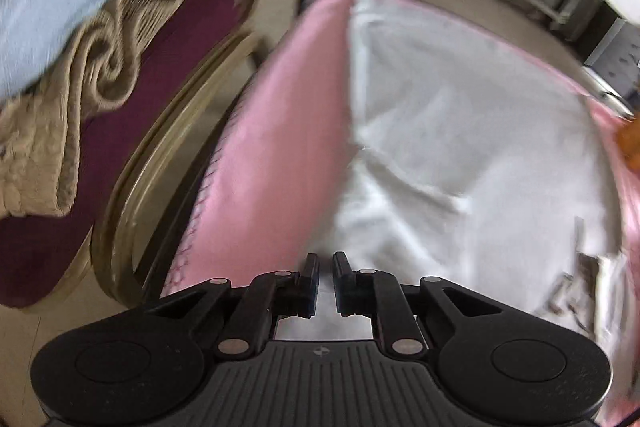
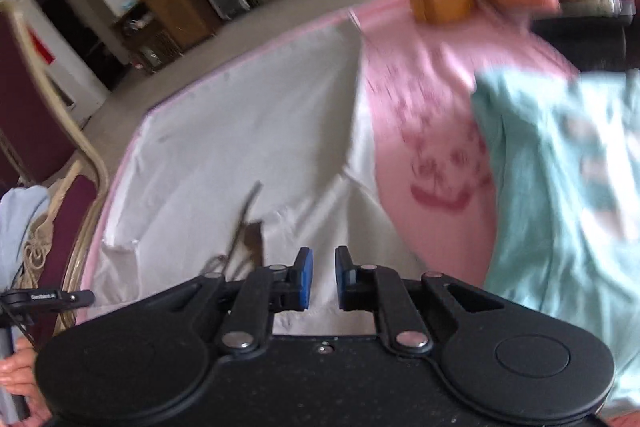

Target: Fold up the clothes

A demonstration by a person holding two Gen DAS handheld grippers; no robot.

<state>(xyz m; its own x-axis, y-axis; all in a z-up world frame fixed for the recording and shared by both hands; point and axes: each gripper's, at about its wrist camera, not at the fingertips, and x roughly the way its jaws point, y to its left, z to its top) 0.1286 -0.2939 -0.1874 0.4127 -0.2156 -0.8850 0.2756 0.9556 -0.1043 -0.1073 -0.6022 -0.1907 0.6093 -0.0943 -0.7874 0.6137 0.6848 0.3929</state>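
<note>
Both grippers pinch the near hem of a white cotton garment (image 1: 460, 115) spread across a pink tablecloth (image 1: 272, 147): left gripper (image 1: 326, 277) and right gripper (image 2: 323, 277) nearly shut on cloth, apparently positioned to fold it.

The right hand-held gripper (image 2: 323, 277) occupies the lower centre of the frame, its blue-padded jaws standing a narrow gap apart over a white garment (image 2: 240, 131); whether they pinch the cloth cannot be determined. The garment lies spread on a pink-covered counter (image 2: 432, 99). A teal garment (image 2: 560, 187) lies at right. A maroon chair (image 2: 36, 107) stands at left.
</note>
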